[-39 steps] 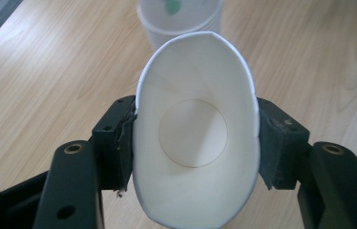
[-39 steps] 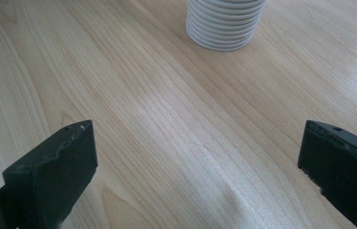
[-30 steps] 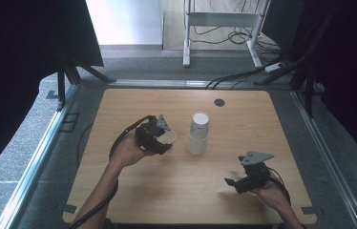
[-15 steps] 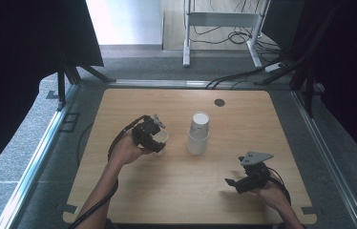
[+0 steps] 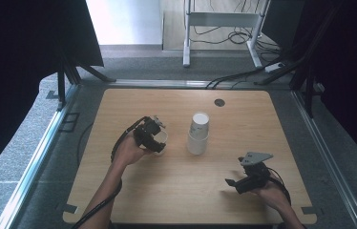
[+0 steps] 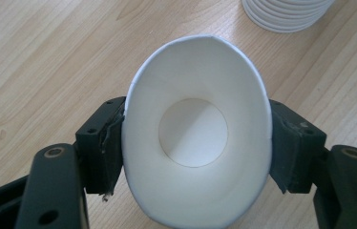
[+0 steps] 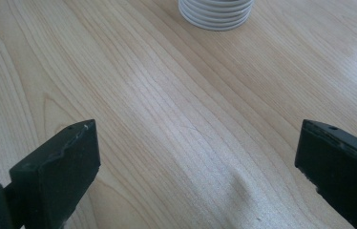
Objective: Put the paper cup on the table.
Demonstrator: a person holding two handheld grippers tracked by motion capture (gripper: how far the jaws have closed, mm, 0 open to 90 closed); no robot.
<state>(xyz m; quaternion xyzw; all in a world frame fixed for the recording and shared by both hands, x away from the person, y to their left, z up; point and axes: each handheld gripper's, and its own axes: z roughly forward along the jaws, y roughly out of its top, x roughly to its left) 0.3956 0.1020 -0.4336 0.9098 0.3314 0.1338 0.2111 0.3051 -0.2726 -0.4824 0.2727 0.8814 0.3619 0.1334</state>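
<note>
We've got the paper cup squeezed oval between the left gripper's pads, though its jaws have just been easing apart (setting it down, we'd judge) at nine o'clock of the cup stack; the right gripper waits spread at five.

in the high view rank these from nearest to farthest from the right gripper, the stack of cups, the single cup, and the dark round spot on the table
1. Stack of cups, up-left of the right gripper, mid-table.
2. Single cup, farther left, between the left gripper jaws.
3. Dark round spot, near the far edge.
</note>
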